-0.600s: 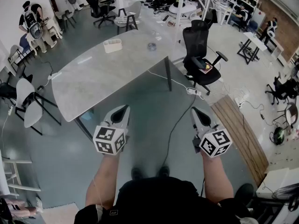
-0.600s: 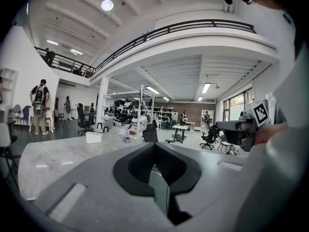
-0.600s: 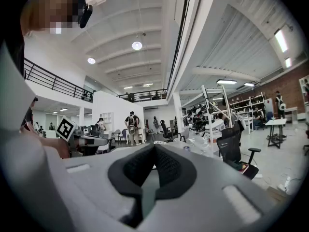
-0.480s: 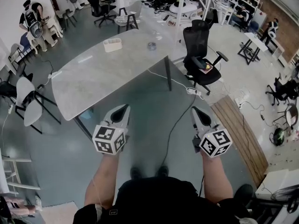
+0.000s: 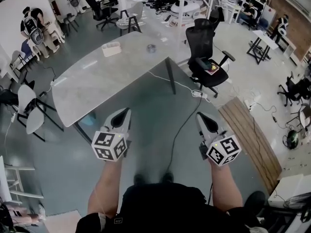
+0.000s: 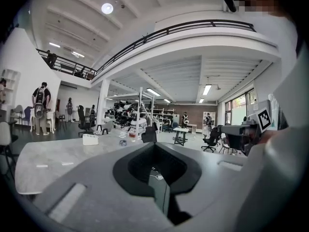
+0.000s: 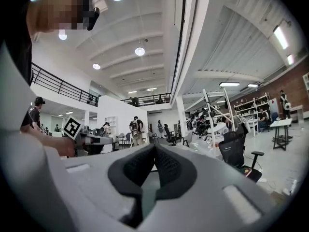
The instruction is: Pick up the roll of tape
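The roll of tape [image 5: 151,48] is a small grey ring lying near the far edge of the pale marble table [image 5: 97,86]. In the left gripper view the tape [image 6: 123,142] shows small on the table top [image 6: 43,161], far ahead of the jaws. My left gripper [image 5: 127,111] is shut and empty, held over the floor just short of the table's near edge. My right gripper [image 5: 200,115] is also shut and empty, over the floor to the right of the table. Both point forward, roughly level.
A white tray [image 5: 111,48] stands on the table left of the tape. A black office chair [image 5: 206,57] stands right of the table, and a white chair [image 5: 26,108] at its left. A cable [image 5: 182,125] runs across the floor beside a wooden platform [image 5: 248,135].
The table and room have slid slightly left in the head view. Both grippers keep their pose, shut and empty.
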### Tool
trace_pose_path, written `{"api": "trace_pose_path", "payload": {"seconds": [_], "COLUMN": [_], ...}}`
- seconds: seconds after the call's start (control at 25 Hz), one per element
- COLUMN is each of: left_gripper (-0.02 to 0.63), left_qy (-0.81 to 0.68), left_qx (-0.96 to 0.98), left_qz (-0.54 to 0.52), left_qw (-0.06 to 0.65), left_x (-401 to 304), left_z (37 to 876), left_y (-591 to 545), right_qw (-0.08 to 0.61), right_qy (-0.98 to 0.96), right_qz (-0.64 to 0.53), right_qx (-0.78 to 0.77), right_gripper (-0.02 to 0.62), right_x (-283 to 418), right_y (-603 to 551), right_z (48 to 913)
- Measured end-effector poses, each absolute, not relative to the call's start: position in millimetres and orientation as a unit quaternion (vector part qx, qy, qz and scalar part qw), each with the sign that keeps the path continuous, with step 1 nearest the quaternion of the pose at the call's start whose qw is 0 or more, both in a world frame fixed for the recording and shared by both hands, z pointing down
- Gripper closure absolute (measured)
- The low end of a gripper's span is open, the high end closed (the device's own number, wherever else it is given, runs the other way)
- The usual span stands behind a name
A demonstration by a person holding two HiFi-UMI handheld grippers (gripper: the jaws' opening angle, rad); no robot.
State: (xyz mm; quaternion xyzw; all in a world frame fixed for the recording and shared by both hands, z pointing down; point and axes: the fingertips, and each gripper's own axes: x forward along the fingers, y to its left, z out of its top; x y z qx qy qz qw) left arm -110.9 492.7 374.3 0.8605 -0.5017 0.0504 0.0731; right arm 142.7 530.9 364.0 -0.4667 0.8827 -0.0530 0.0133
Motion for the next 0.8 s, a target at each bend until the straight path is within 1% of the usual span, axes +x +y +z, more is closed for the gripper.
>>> {"api": "trace_pose_path", "payload": {"seconds": [0.24,0.48,0.8], "left_gripper": [0.597,0.597,0.597], "left_qy": [-0.512,-0.504,-0.504], "left_qx": [0.854,0.857,0.857], "left_qz": [0.056,0.065,0.068], "left_qw": [0.077,0.079,0.080], "left_x": [-79,-44,-41], "left_z": [382,385,388], "left_y": [498,500,479], "right_qw": [0.005,0.008,0.015], "right_qy": [0.887,0.890,0.889], "right_qz": [-0.050,-0.074,-0.094], "right_qx": [-0.459,-0.450,-0.448], "right_gripper": [0.592,0.592,0.592], "right_x": [178,199,203], "right_y": [543,548,523], "right_z": [374,386,393]}}
